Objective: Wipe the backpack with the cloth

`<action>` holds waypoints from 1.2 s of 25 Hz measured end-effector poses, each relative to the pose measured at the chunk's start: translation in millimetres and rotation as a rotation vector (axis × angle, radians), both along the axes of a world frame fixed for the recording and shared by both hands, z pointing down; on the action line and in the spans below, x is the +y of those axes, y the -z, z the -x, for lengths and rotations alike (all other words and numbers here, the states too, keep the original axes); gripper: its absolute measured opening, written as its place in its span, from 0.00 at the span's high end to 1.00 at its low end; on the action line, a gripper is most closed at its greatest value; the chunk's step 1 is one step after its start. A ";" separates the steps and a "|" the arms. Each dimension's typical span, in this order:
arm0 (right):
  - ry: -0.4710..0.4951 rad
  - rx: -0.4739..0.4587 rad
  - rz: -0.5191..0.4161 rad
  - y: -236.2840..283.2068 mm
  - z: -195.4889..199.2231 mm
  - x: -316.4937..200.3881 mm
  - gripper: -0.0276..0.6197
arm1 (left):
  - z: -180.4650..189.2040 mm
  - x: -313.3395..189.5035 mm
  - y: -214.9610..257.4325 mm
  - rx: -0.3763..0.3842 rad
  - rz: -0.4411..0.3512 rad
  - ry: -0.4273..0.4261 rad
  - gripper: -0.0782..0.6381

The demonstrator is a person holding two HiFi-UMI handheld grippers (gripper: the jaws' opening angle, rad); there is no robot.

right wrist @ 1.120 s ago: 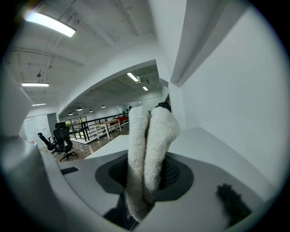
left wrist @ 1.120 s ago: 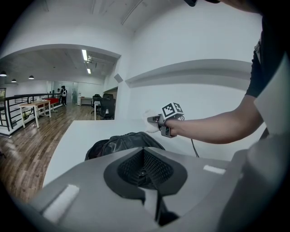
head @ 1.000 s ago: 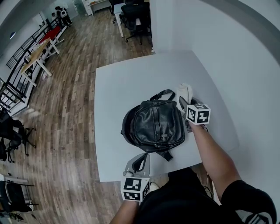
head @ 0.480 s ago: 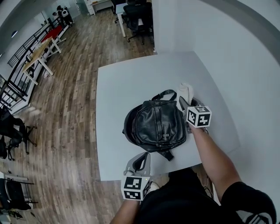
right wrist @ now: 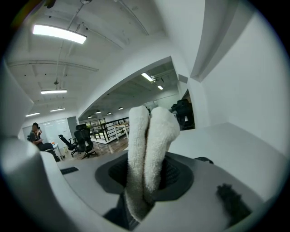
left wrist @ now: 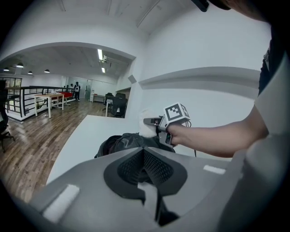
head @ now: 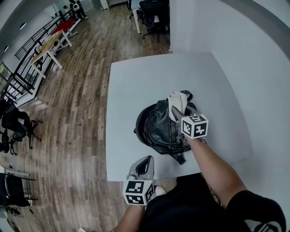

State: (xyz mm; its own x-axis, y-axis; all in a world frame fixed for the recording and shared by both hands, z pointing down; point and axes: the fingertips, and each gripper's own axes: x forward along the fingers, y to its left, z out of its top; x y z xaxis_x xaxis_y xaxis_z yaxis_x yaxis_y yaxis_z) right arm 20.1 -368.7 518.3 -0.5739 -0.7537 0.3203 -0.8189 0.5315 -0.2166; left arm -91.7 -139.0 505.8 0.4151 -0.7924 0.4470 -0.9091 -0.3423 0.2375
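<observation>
A black leather backpack (head: 161, 129) lies flat in the middle of the white table (head: 136, 81). My right gripper (head: 177, 110) is over the backpack's far right part, shut on a folded white cloth (head: 177, 101) that rests on the leather. In the right gripper view the cloth (right wrist: 149, 136) stands up between the jaws of the right gripper (right wrist: 146, 174). My left gripper (head: 144, 166) hangs at the table's near edge, short of the backpack, shut and holding nothing. From the left gripper (left wrist: 144, 156) view the backpack (left wrist: 127, 142) lies ahead, with the cloth (left wrist: 146, 128) on it.
A white wall (head: 253, 54) runs along the table's right and far sides. Wooden floor (head: 68, 113) lies to the left, with office chairs (head: 152, 13) and desks farther off. A backpack strap (head: 180, 158) trails toward the near edge.
My right gripper has carried the cloth left from beside the backpack onto its top. The left gripper has stayed at the near edge. The head view has shifted a little.
</observation>
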 end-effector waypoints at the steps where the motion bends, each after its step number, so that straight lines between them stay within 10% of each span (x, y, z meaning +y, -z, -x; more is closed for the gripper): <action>1: 0.019 -0.001 0.010 -4.0 11.8 2.5 0.77 | 3.1 1.1 -0.4 -0.001 0.001 0.010 0.88; 15: 0.217 -0.040 0.093 -35.7 138.6 36.9 0.77 | 47.7 25.4 -8.9 -0.020 0.027 0.140 0.88; 30: 0.247 -0.033 0.105 -51.6 156.3 39.8 0.77 | 58.7 29.4 -14.9 -0.029 0.029 0.175 0.88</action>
State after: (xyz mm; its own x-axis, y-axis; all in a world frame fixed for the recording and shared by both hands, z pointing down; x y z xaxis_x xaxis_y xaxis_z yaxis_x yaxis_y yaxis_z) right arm -136.2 -328.9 569.9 -0.7479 -0.5529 0.3674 -0.6586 0.6875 -0.3059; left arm -150.4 -109.5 520.7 0.2584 -0.8380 0.4806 -0.9608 -0.1711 0.2183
